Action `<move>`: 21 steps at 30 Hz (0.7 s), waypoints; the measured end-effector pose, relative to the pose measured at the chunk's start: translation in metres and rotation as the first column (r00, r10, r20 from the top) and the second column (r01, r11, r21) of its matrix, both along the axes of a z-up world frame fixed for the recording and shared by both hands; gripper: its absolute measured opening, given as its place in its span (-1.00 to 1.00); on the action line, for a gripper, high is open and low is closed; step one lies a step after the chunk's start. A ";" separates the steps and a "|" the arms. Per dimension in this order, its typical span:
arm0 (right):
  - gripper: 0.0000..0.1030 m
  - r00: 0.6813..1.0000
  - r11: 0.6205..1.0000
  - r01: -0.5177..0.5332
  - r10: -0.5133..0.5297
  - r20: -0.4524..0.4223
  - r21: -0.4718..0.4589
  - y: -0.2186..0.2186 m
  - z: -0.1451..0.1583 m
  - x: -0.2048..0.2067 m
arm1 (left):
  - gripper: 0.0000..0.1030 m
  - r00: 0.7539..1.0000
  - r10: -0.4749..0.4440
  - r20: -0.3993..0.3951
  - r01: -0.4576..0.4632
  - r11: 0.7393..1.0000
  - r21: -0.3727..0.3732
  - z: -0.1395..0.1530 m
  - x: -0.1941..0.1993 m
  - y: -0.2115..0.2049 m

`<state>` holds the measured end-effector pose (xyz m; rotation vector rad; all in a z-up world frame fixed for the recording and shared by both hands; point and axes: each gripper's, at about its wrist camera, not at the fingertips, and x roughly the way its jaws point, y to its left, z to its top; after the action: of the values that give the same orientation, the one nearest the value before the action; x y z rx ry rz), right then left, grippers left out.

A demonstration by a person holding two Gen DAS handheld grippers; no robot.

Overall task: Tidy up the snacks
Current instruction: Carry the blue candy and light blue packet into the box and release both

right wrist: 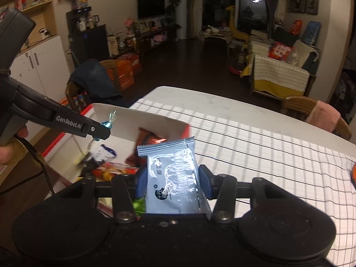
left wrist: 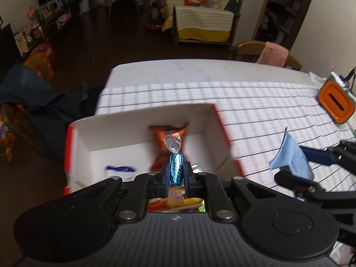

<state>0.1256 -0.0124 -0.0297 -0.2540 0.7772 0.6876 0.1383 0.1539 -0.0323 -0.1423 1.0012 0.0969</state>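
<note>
**Snacks held over box**

Left gripper (left wrist: 176, 170) is clamped on a blue foil candy (left wrist: 175, 169), held lengthwise between its fingers above the white box (left wrist: 142, 120), where an orange packet (left wrist: 165, 142) lies. Right gripper (right wrist: 172, 181) pinches a grey-blue snack pouch (right wrist: 172, 178) upright beside the box, over the checked tablecloth (right wrist: 255, 155).
</note>
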 end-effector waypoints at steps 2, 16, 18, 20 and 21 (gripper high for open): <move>-0.09 1.000 1.000 -0.017 0.017 -0.002 -0.004 0.013 -0.001 -0.002 | -0.76 1.000 0.011 -0.013 -0.011 1.000 0.009 -0.005 -0.005 0.011; -0.09 0.996 0.998 0.002 -0.007 -0.085 -0.059 0.087 -0.049 0.011 | -0.77 0.990 0.039 -0.137 -0.025 0.994 0.105 -0.062 -0.011 0.051; -0.09 0.996 0.997 0.010 -0.016 -0.093 -0.071 0.094 -0.058 0.016 | -0.77 0.989 0.035 -0.147 -0.017 0.993 0.117 -0.068 -0.007 0.049; -0.09 0.994 0.996 0.017 -0.026 -0.108 -0.084 0.100 -0.067 0.021 | -0.77 0.988 0.037 -0.153 -0.017 0.992 0.126 -0.072 -0.003 0.048; -0.09 0.993 0.995 0.018 -0.029 -0.112 -0.093 0.103 -0.070 0.023 | -0.77 0.987 0.035 -0.155 -0.014 0.991 0.130 -0.074 0.000 0.048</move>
<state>0.1484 0.0908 -0.1001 -0.2909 0.9208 0.6486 0.1382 0.2016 -0.1060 -0.0290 1.1470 0.1974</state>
